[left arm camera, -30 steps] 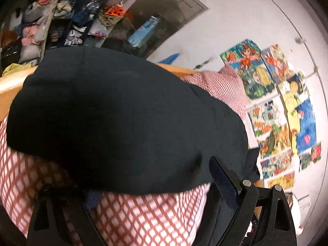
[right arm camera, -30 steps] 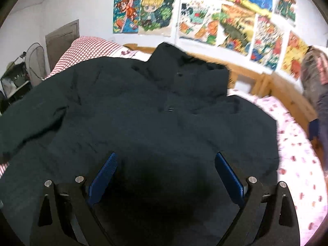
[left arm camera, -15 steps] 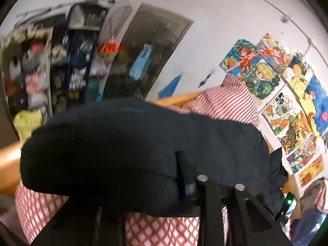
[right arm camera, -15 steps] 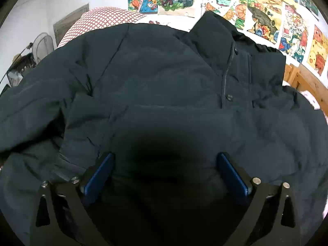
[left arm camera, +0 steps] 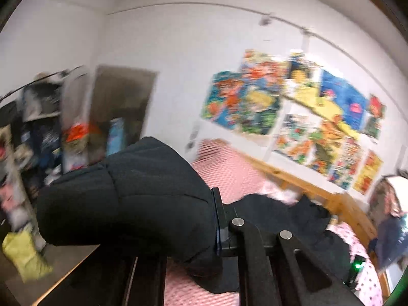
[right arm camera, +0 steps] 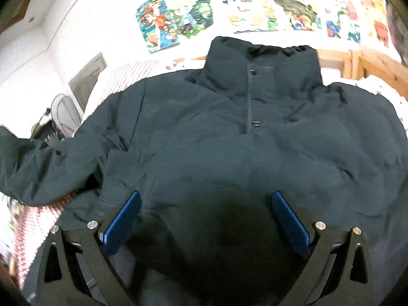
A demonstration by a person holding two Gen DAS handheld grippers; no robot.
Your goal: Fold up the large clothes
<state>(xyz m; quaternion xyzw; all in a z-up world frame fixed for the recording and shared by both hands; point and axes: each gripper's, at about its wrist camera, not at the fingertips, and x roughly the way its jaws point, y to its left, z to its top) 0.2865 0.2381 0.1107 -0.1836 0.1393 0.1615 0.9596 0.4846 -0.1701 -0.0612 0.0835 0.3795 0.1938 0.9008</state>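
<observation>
A large dark navy padded jacket (right arm camera: 229,140) lies front up on the bed, collar (right arm camera: 265,68) at the far side and zip closed. My right gripper (right arm camera: 206,199) hovers open just over the jacket's lower chest, with nothing between its blue pads (right arm camera: 122,219). One sleeve (right arm camera: 33,168) trails off to the left. In the left wrist view my left gripper (left arm camera: 193,224) is shut on that sleeve's puffy end (left arm camera: 127,199) and holds it raised above the bed. Only its right finger (left arm camera: 216,219) shows; the other is hidden behind the fabric. The view is blurred by motion.
The bed has a pink checked cover (left arm camera: 229,176) and a wooden frame (left arm camera: 318,191) against a white wall of colourful posters (left arm camera: 293,112). Cluttered shelves (left arm camera: 38,140) and a door (left arm camera: 122,107) stand at the left. A person (left arm camera: 390,204) is at the right edge.
My left gripper closed on the sleeve end and lifted it, swinging right towards the jacket body. My right gripper stayed open and moved closer over the jacket front.
</observation>
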